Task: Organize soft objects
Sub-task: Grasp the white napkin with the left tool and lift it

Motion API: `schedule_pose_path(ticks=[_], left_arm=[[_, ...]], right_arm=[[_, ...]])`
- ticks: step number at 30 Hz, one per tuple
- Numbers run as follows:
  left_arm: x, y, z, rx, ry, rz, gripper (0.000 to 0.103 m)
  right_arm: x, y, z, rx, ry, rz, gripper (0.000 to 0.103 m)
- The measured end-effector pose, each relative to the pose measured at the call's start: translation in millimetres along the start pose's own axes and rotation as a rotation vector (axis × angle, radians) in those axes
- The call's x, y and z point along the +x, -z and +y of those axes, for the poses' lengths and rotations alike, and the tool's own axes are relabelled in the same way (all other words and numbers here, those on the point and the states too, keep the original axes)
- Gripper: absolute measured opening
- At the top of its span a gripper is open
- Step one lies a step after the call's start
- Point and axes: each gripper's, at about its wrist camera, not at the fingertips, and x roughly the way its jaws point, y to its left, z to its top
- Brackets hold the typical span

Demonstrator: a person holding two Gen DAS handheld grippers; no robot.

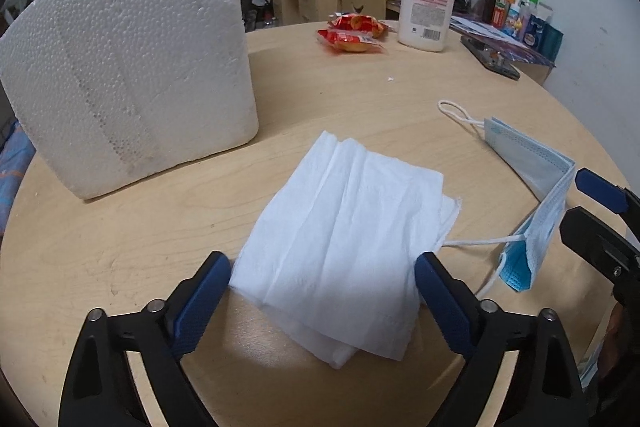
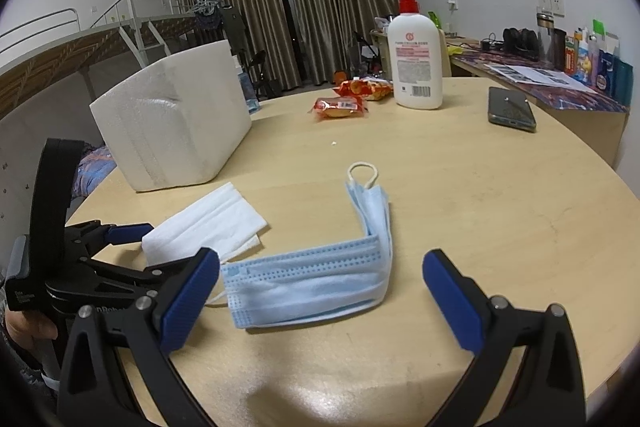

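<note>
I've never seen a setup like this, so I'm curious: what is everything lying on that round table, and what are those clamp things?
Table: one, pale wood, round.
Foam box: one, white, left rear.
Tissue: one, white, folded, between the left gripper's fingers.
Face mask: one, light blue, bent, before the right gripper.
Snack packets: two, red-orange, far side.
Lotion bottle: one, white, red pump, beside the snacks.
Phone: one, dark, right rear.
Left gripper: black, blue pads, open.
Right gripper: same, open.

The white pump bottle with a red pump [image 2: 416,63] carries a pink label and a barcode, print too small to read.
</note>
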Motion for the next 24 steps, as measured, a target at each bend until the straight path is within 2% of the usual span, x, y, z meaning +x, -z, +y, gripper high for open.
schedule_pose_path(ticks=[2,4,5,6,7,9,13,18,24], left_arm=[[-4,2,0,0.001,0.006,-0.017,0.08],[-8,5,0,0.003,0.012,-0.038,0.061],[-9,6,0,0.001,0.02,-0.047,0.056],[-11,8,1,-0.004,0.037,-0.059,0.048],[-12,8,2,-0.01,0.059,-0.068,0.033],[-13,10,5,-0.023,0.12,-0.08,0.02],[-16,10,6,-0.024,0.173,-0.096,0.015],[-31,14,5,-0.005,0.227,-0.181,0.013],[-39,17,6,0.002,0.254,-0.213,0.01]], right_arm=[[-1,0,1,-0.004,0.002,0.001,0.103],[-2,0,1,-0.008,0.005,-0.001,0.103],[-2,0,1,-0.008,0.008,-0.001,0.103],[-3,1,2,-0.008,0.01,0.0,0.103],[-3,1,3,-0.01,0.012,0.0,0.103],[-4,1,5,-0.013,0.017,-0.001,0.103],[-6,0,8,-0.022,0.021,-0.003,0.103],[-3,1,11,-0.032,0.016,0.006,0.103],[1,-1,13,-0.022,0.026,0.02,0.103]])
